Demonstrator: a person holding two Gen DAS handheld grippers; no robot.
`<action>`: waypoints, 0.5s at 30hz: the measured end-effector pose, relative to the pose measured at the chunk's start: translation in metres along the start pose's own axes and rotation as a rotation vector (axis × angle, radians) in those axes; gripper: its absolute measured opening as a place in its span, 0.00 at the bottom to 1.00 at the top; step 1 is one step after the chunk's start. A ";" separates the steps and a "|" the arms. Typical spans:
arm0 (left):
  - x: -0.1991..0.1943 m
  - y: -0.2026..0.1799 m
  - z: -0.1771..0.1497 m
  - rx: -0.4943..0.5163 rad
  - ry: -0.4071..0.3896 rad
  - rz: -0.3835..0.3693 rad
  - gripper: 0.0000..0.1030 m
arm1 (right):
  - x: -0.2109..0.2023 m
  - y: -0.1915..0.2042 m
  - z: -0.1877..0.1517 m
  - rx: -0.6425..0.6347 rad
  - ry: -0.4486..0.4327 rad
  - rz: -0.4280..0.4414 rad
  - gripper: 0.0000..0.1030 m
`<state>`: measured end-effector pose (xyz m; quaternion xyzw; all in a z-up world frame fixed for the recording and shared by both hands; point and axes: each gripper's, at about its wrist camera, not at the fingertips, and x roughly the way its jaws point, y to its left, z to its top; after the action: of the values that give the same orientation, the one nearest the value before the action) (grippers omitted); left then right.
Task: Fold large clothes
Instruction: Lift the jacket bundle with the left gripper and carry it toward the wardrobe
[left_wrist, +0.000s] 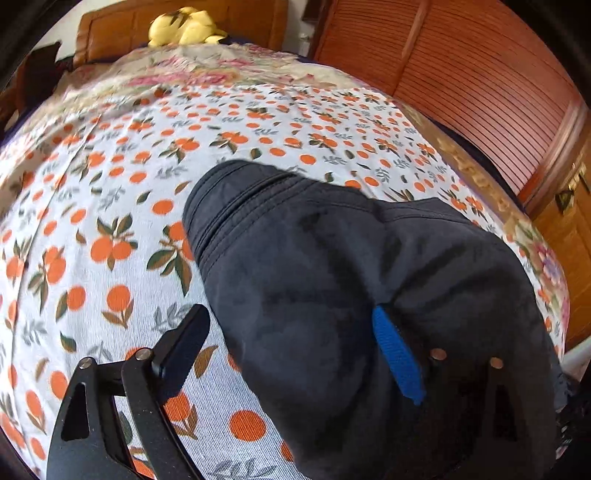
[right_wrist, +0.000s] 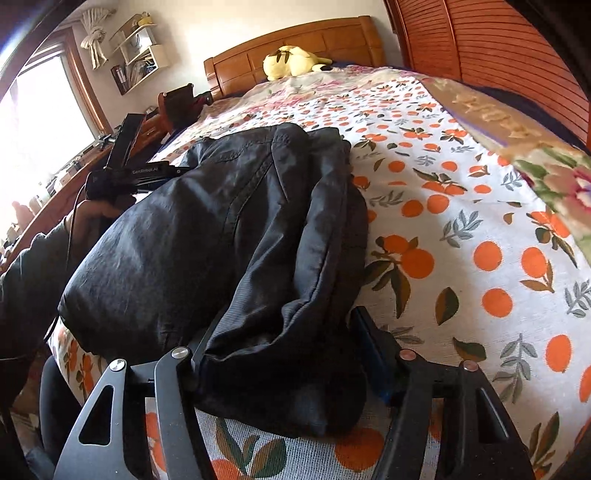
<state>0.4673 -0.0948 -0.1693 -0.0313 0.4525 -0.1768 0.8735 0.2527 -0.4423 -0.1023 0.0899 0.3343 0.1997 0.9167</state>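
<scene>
A dark navy garment (left_wrist: 314, 258) lies bunched in a folded heap on the orange-print bedsheet (left_wrist: 110, 221). In the left wrist view my left gripper (left_wrist: 288, 321) stands open over its near end. The black left finger (left_wrist: 181, 347) sits on bare sheet clear of the cloth, and the blue-padded right finger (left_wrist: 397, 358) lies against the fabric. In the right wrist view the same garment (right_wrist: 221, 221) fills the space between my right gripper's (right_wrist: 280, 332) fingers, and cloth touches both pads. A person's hand (right_wrist: 92, 214) holds the left tool's body (right_wrist: 144, 172) at the far left of the heap.
A yellow plush toy (right_wrist: 291, 62) rests by the wooden headboard (right_wrist: 295, 40). A floral quilt (right_wrist: 546, 173) lies along the bed's right side, beside louvred wardrobe doors (right_wrist: 498, 48). A window (right_wrist: 40, 110), wall shelves (right_wrist: 136, 55) and a cluttered desk stand to the left.
</scene>
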 end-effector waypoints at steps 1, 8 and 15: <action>-0.001 -0.003 0.001 0.006 0.004 -0.008 0.75 | 0.001 0.000 0.001 0.006 0.003 0.012 0.59; -0.007 -0.009 0.006 0.036 0.010 -0.035 0.42 | 0.003 -0.001 -0.001 0.015 -0.011 0.082 0.35; -0.032 -0.028 0.008 0.082 -0.031 0.068 0.17 | -0.009 0.004 -0.006 0.015 -0.098 0.067 0.23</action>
<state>0.4493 -0.1106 -0.1332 0.0170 0.4320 -0.1648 0.8865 0.2413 -0.4429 -0.1004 0.1175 0.2872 0.2231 0.9241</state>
